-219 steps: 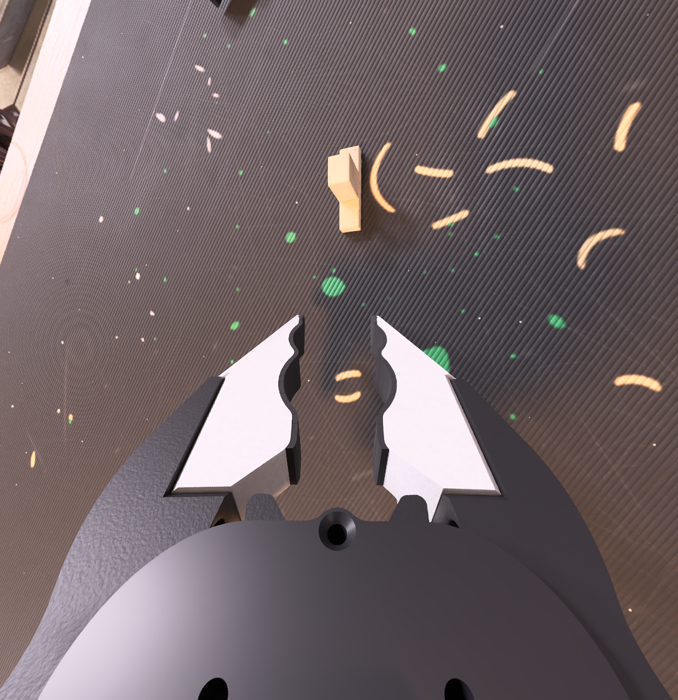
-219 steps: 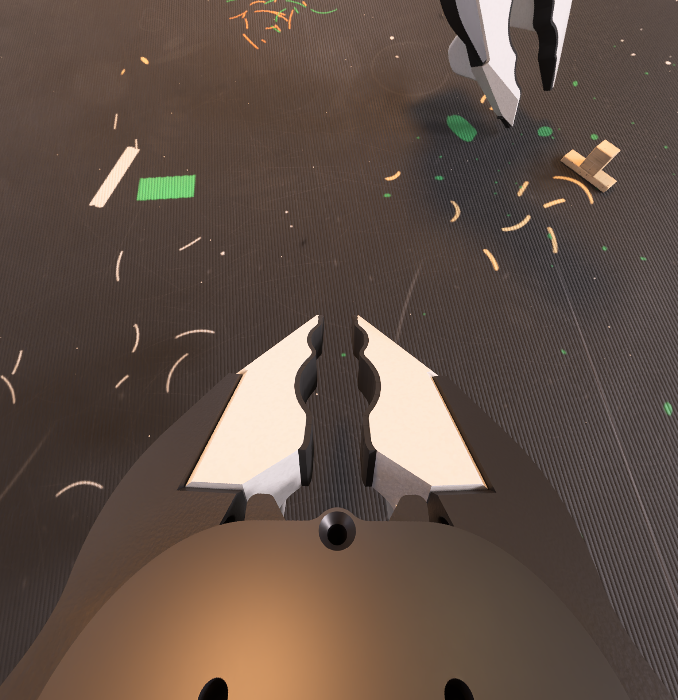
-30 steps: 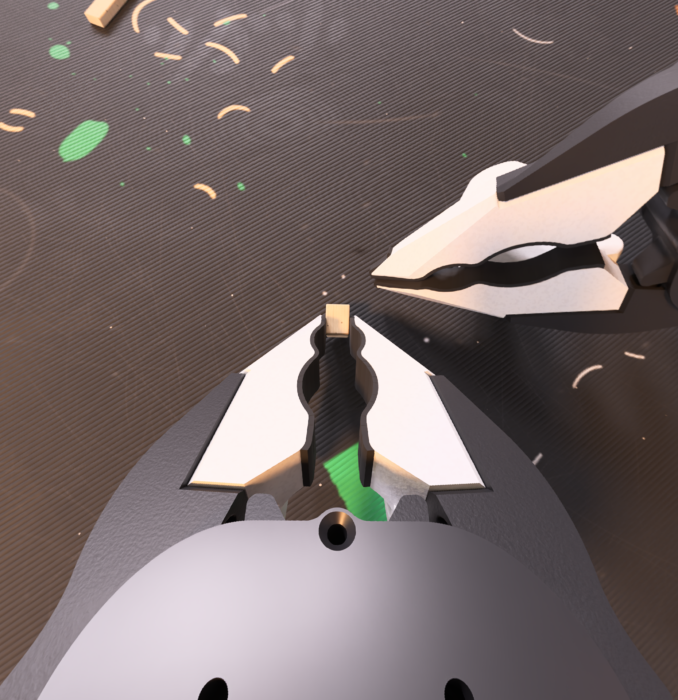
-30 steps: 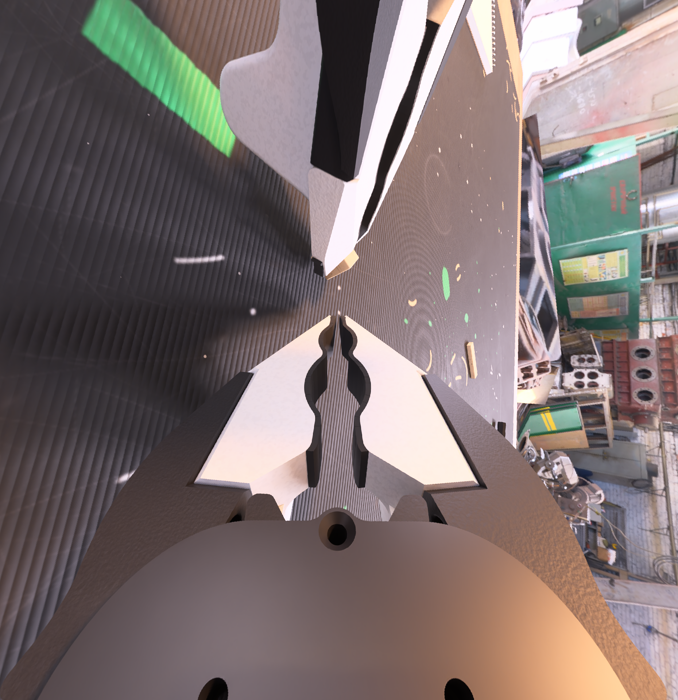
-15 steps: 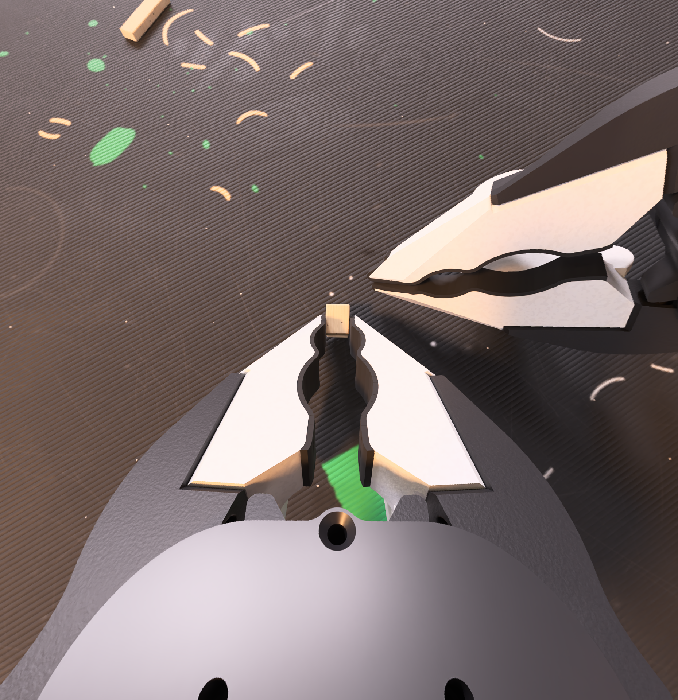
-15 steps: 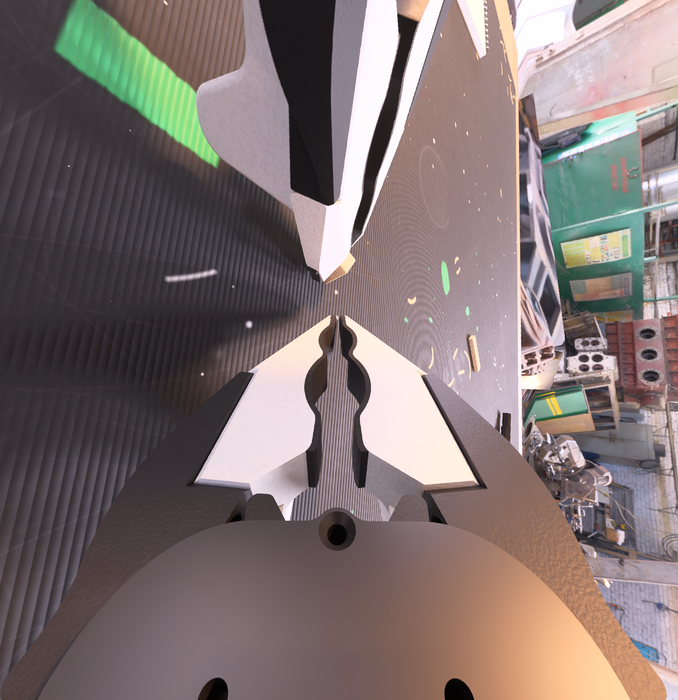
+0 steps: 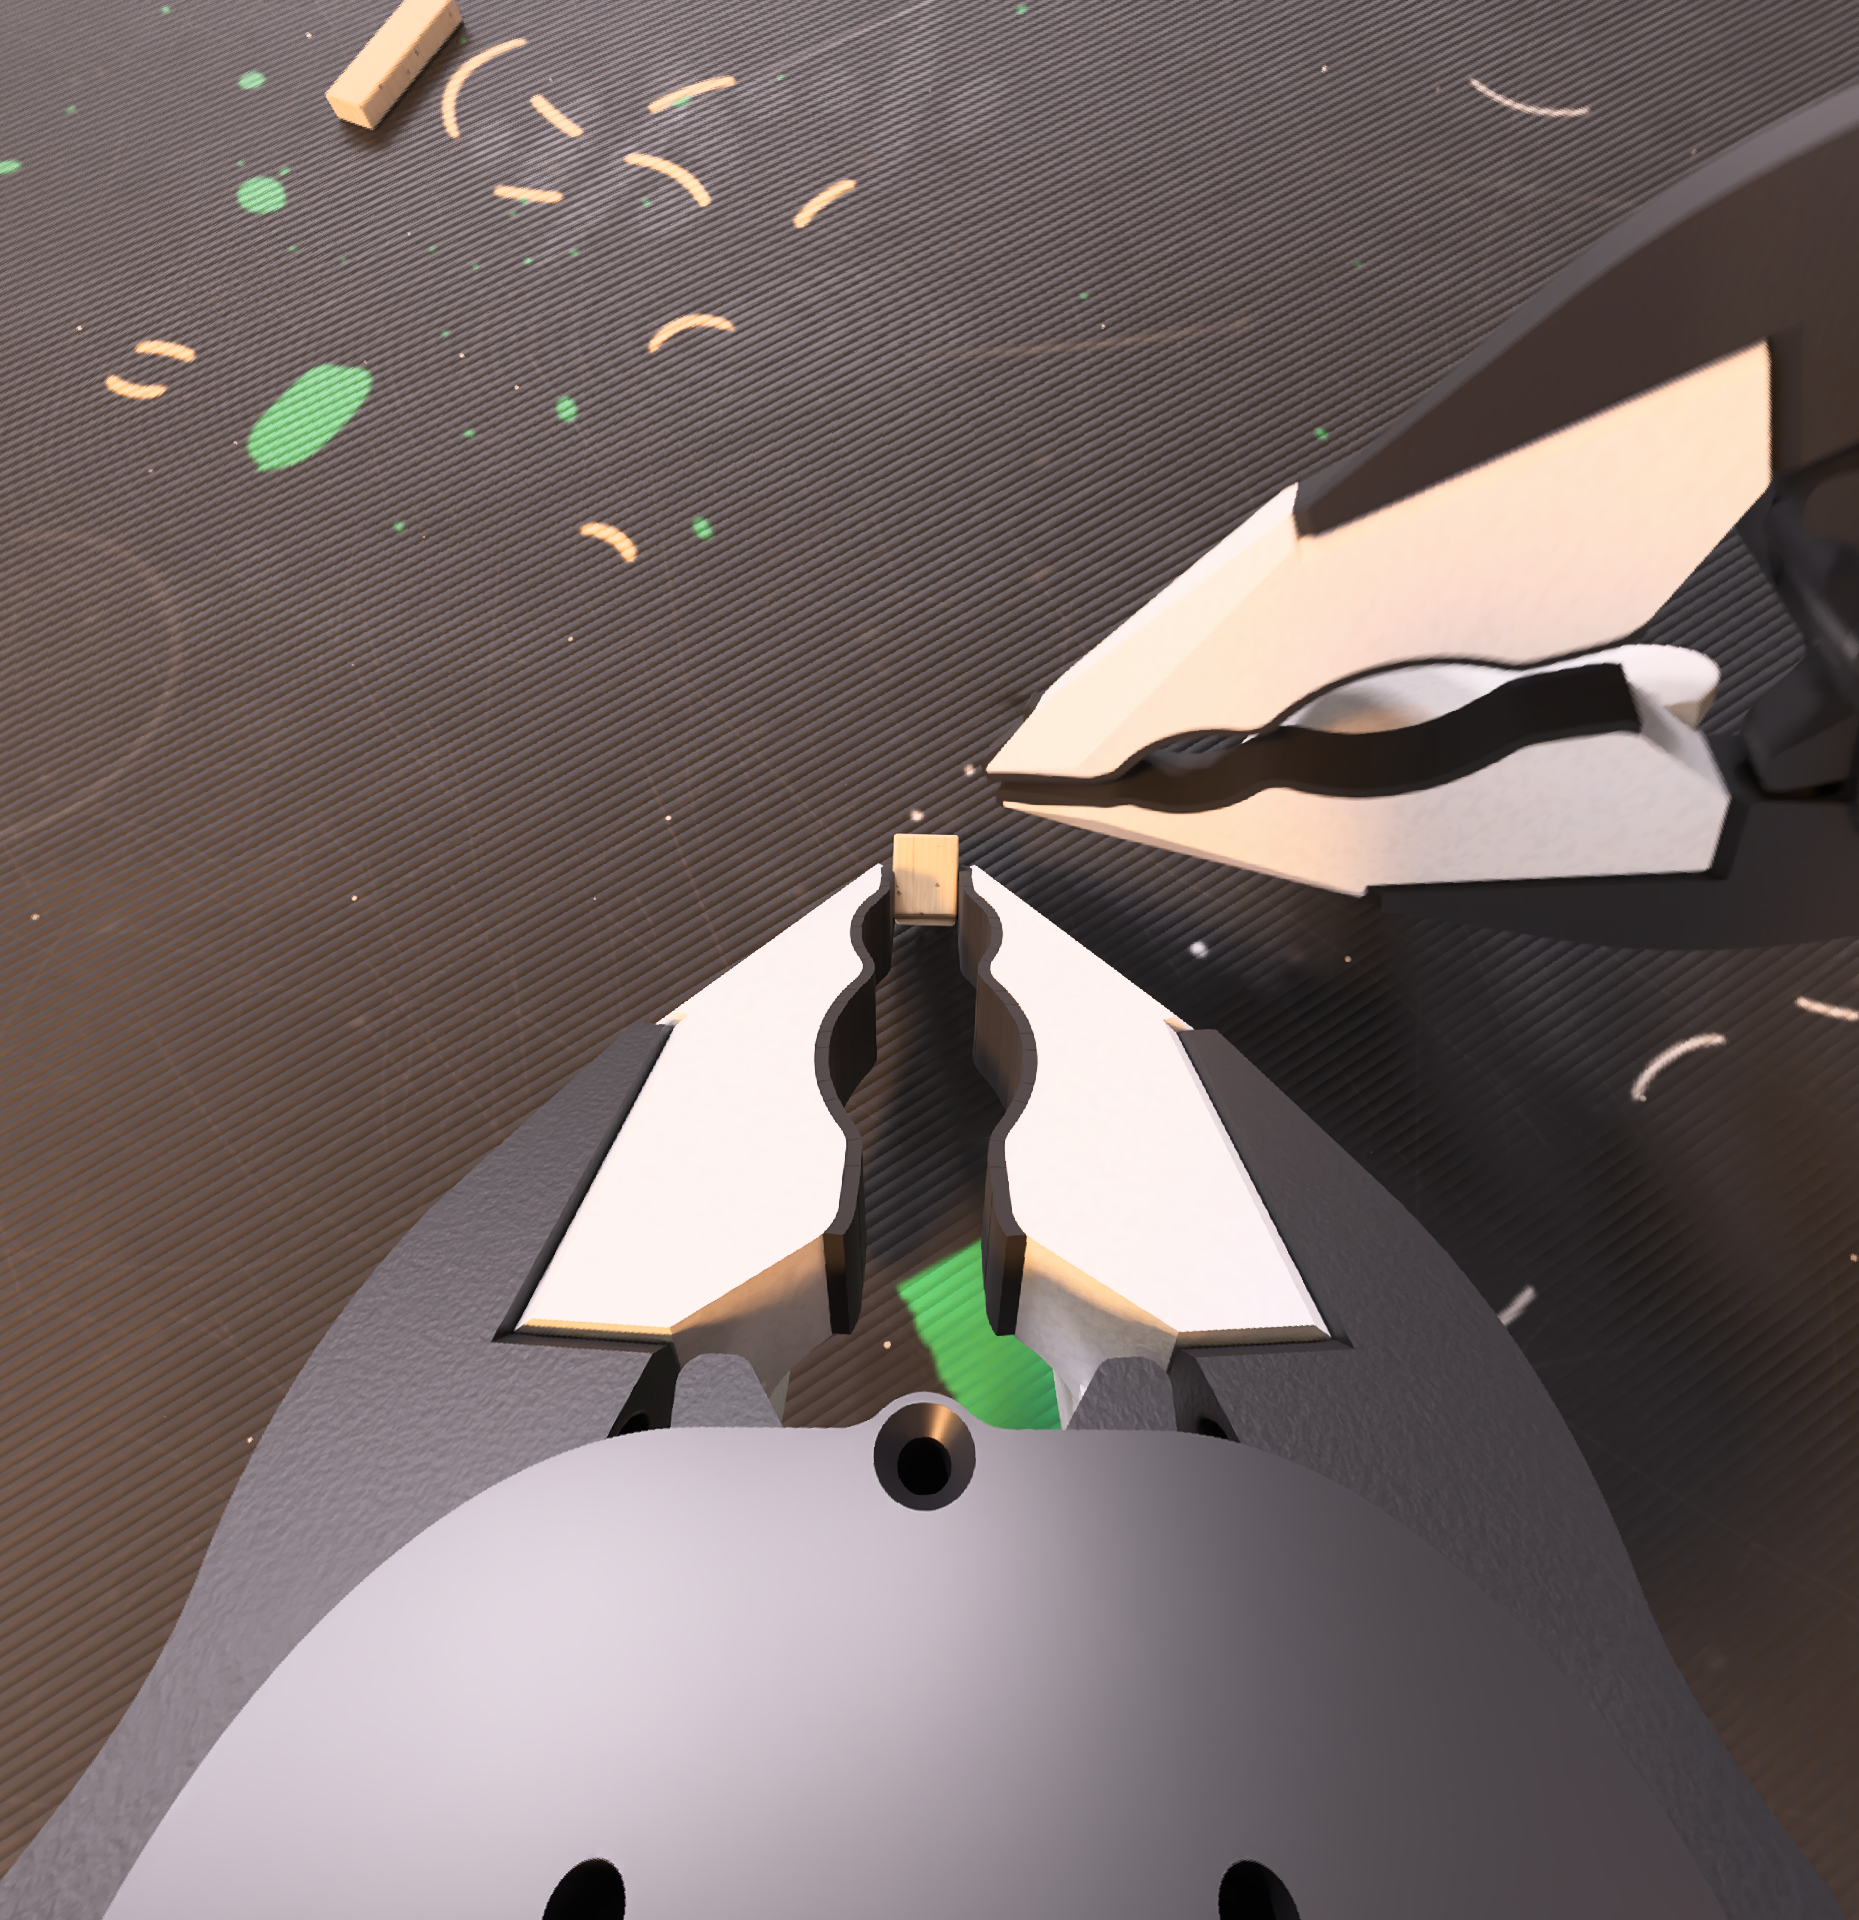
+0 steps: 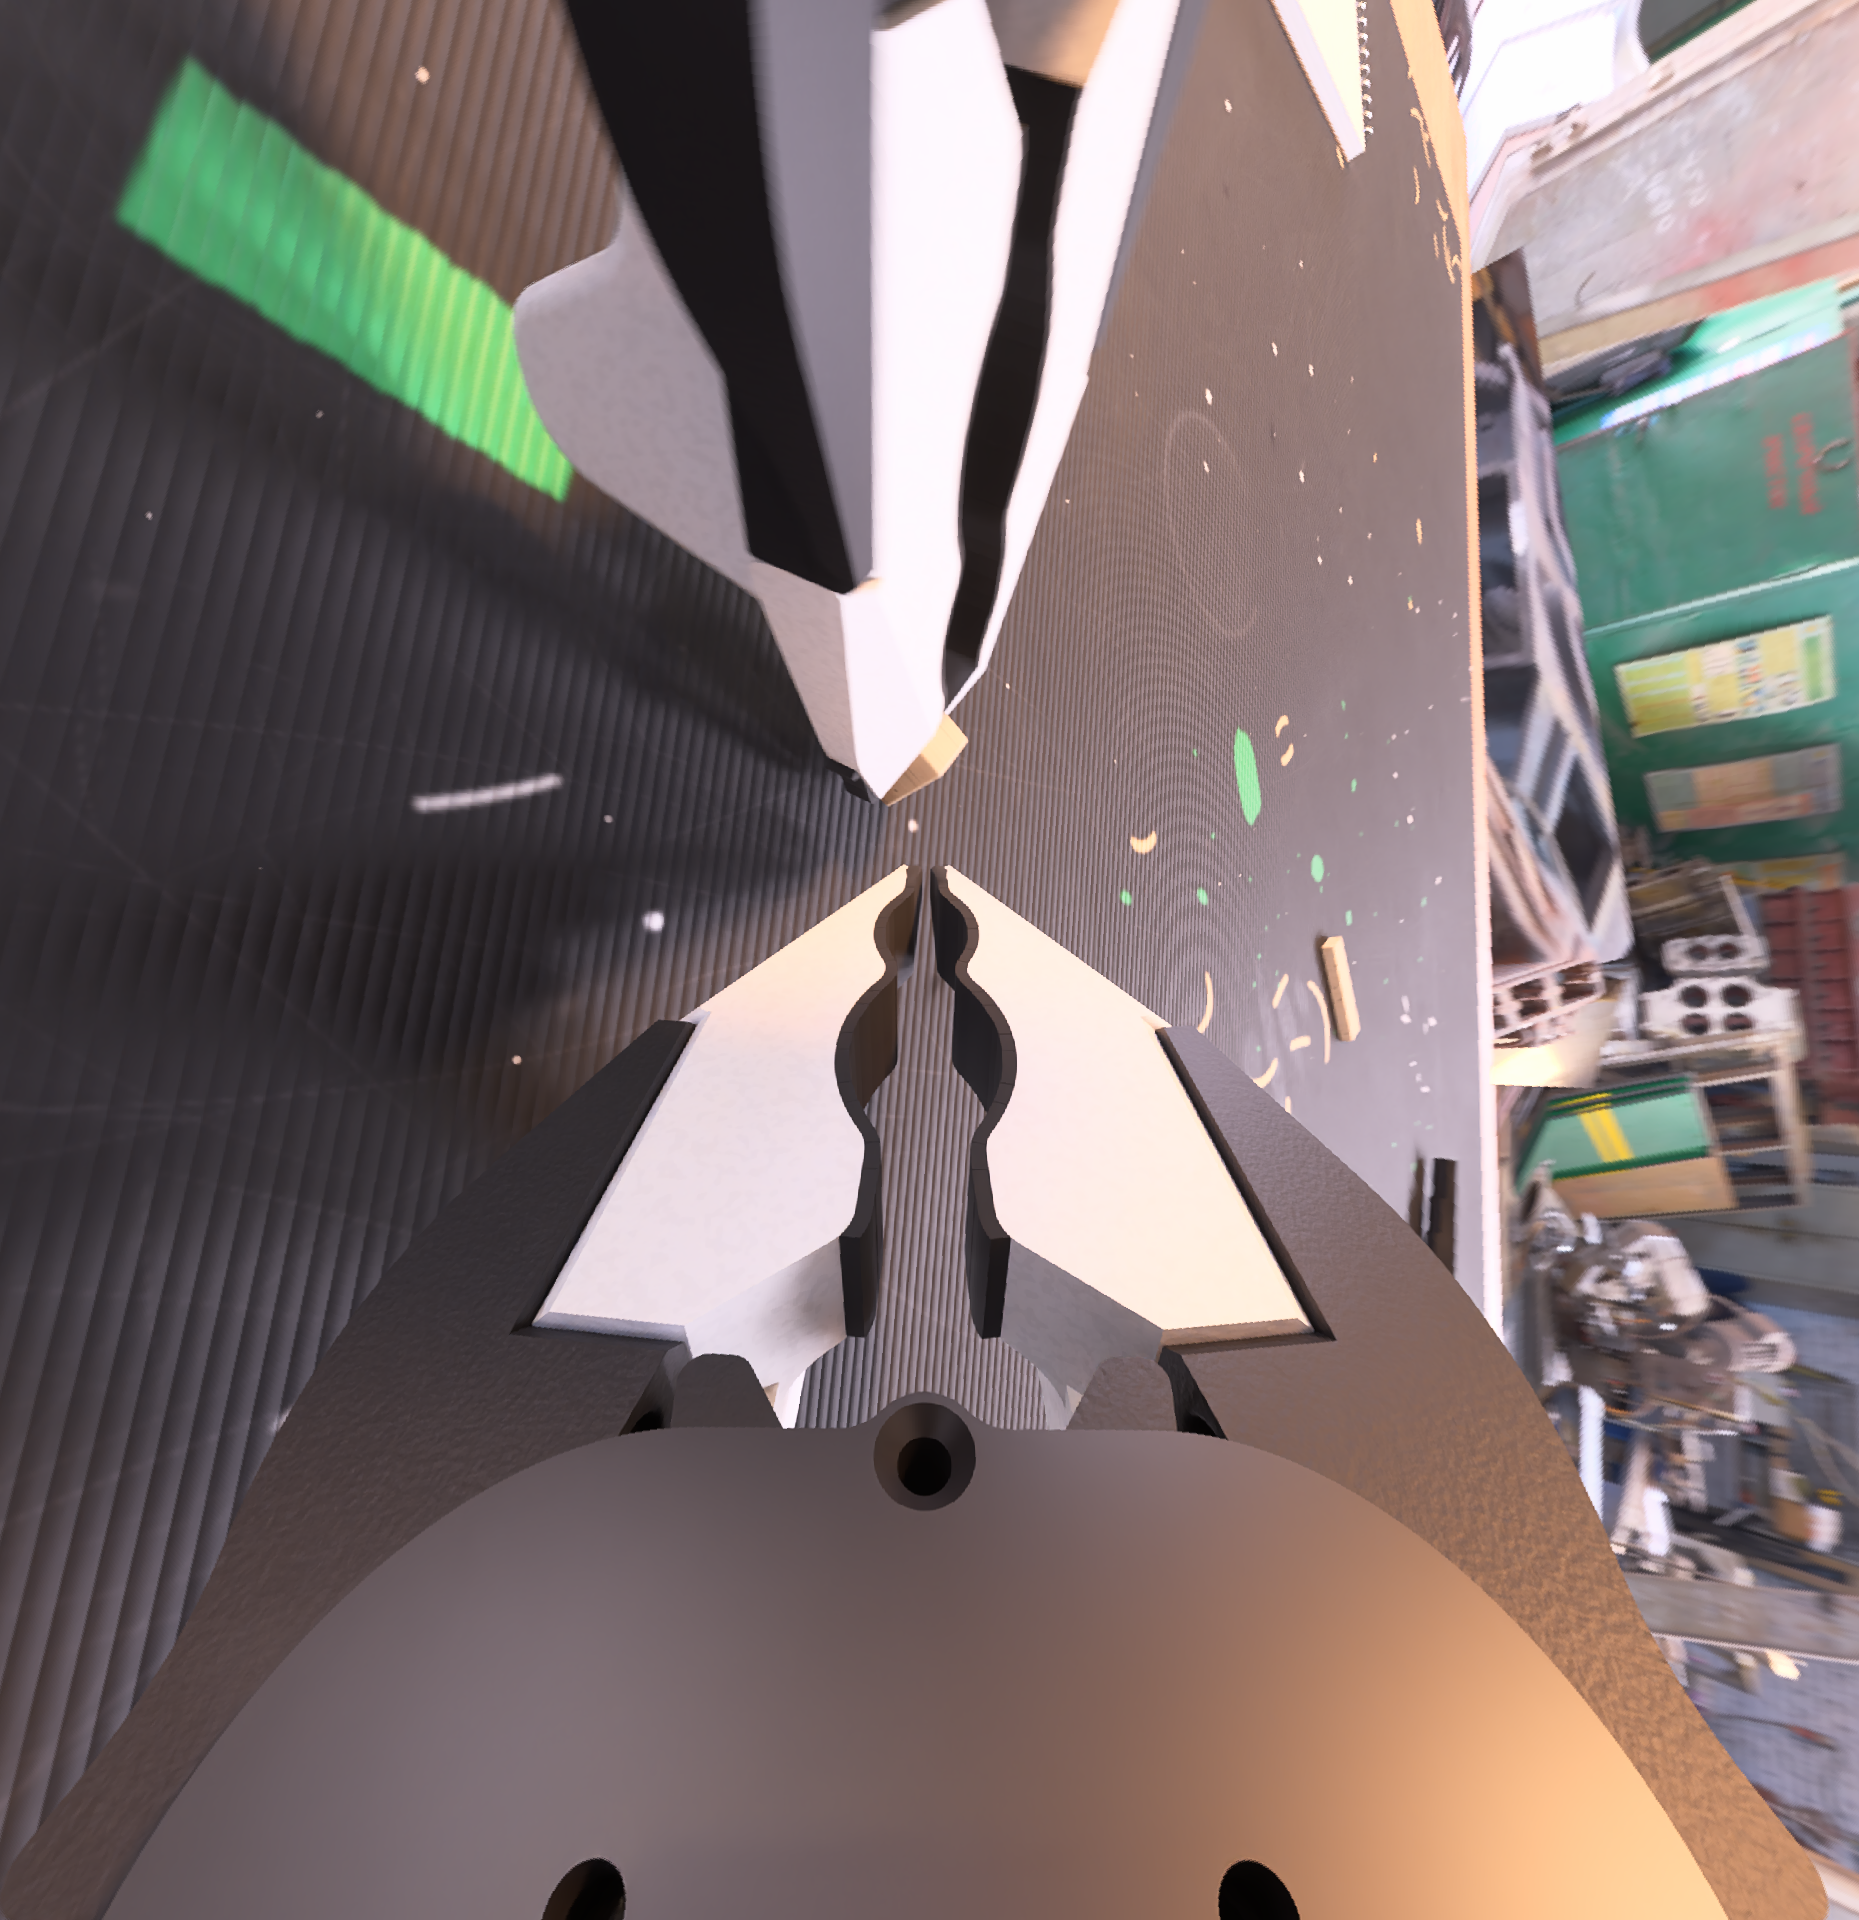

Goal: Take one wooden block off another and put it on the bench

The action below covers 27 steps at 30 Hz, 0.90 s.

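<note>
Second block (image 7: pixel 390 64) lies flat on the bench (image 7: pixel 281 831), far left, among shavings and a green patch (image 7: pixel 310 416). Left gripper (image 7: pixel 925 883) is clamped on the block (image 7: pixel 925 881), end-grain showing at its tips, held above the bench. Right gripper (image 7: pixel 1003 790) sits just beside that block, fingertips nearly together, nothing between them.

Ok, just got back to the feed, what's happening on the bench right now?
The left hand-held gripper is shut on a small wooden block, holding it at its fingertips above the dark bench. The other block lies alone farther off. The right hand-held gripper is close by, shut and empty.
</note>
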Available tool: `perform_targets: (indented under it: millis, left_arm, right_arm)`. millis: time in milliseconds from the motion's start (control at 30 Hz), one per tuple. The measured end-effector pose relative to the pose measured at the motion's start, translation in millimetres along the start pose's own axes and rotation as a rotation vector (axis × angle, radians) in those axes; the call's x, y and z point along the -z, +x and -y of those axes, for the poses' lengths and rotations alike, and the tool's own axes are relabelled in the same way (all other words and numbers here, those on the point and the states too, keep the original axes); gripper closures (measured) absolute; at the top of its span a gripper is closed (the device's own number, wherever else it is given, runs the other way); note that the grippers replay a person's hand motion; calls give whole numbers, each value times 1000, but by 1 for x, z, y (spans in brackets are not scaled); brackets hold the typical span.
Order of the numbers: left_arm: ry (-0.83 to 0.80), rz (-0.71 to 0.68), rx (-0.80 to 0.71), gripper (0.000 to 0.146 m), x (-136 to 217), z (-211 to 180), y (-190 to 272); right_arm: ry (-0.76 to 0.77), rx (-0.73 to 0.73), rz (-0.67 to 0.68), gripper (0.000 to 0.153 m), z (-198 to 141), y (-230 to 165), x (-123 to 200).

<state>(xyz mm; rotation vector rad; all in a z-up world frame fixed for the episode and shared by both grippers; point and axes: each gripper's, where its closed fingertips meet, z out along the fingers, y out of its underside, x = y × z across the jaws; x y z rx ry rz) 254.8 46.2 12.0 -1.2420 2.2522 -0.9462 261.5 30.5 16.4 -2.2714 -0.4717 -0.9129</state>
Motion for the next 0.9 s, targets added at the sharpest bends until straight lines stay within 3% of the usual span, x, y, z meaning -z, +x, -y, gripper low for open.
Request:
perform_targets:
  millis: [100, 200, 333, 367, 433, 533, 667, 900]
  left_arm:
    - [5, 42, 9, 135, 0, 0, -4]
    - [23, 92, 56, 135, 2, 1, -12]
    - [39, 113, 114, 135, 5, -2, -17]
    - [36, 100, 124, 126, 5, -3, -15]
    - [44, 86, 139, 104, 5, -4, -12]
    - [68, 78, 149, 94, 8, -3, -12]
    - [93, 39, 130, 96, 19, -1, -16]
    - [84, -27, 80, 98, 27, -4, -27]
  right_arm:
    - [13, -59, 35, 141, -2, 5, 8]
    - [5, -103, 54, 141, -10, 15, 17]
    - [10, -283, 67, 147, -26, 64, 26]
    - [-8, -317, 50, 148, -34, 81, 24]
    - [-54, -375, 59, 151, -50, 110, 12]
    - [-71, -465, 179, 153, -63, 136, -20]
    - [-177, -466, 268, 153, -90, 148, -68]
    - [-255, -419, 343, 153, -106, 145, -105]
